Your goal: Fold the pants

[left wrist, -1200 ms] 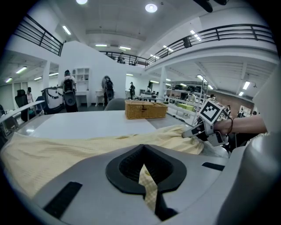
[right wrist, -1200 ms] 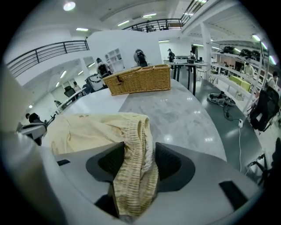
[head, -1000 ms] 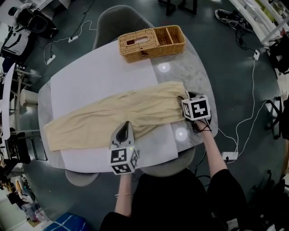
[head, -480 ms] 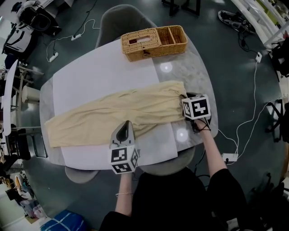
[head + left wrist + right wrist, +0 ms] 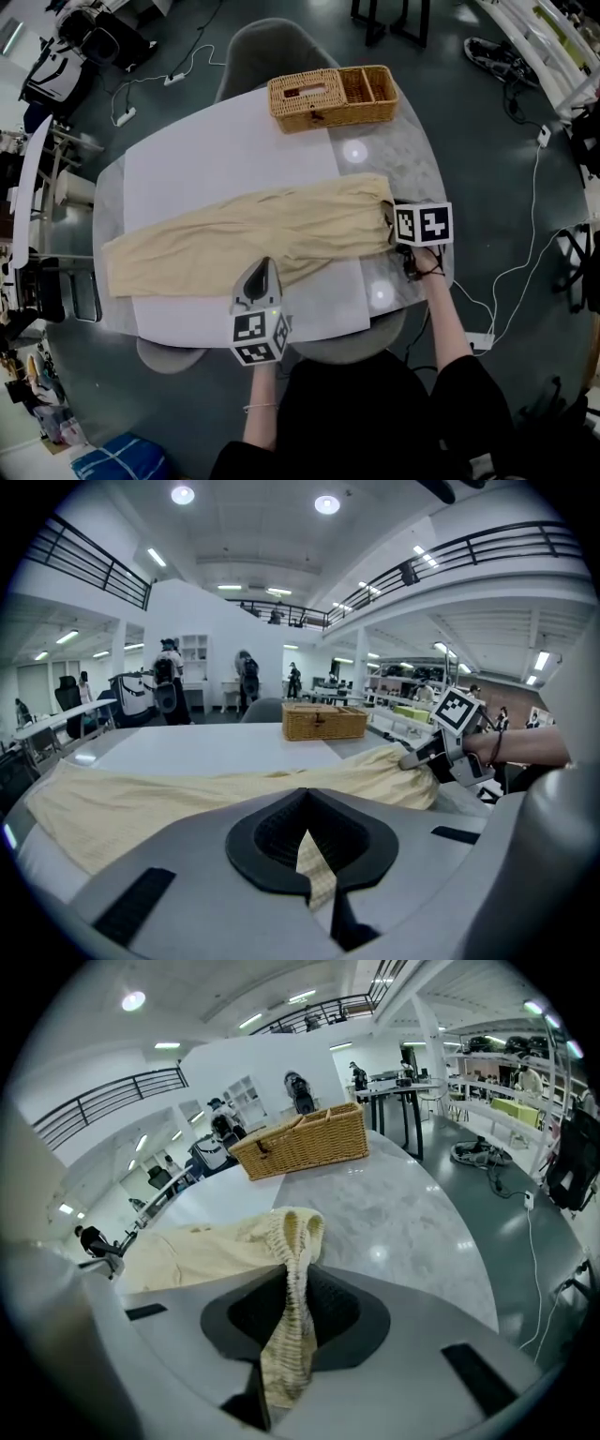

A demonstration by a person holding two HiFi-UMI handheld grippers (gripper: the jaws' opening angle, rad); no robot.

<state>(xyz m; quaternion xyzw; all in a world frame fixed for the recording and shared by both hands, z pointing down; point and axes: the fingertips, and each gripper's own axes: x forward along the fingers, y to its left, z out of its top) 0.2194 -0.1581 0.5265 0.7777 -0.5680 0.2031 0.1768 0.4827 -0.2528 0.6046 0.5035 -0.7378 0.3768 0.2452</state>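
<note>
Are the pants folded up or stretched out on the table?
Stretched out: the pants lie full length across the table, waistband at the right end, no fold across their length.

Your pants [image 5: 253, 239] are pale yellow, light cloth, laid out long across the bench [image 5: 403, 159], mostly on the white sheet [image 5: 206, 159] (legs toward your left, waist toward your right). The legs lie flat with soft creases, their hems near the bench's left end. The ribbed elastic waistband [image 5: 292, 1241] is gathered into 1 upright fold, pinched in your right tool [image 5: 391, 221], whose jaws have just been closing on it. The near edge, about midway along, is nipped in your left tool [image 5: 263, 270].
</note>
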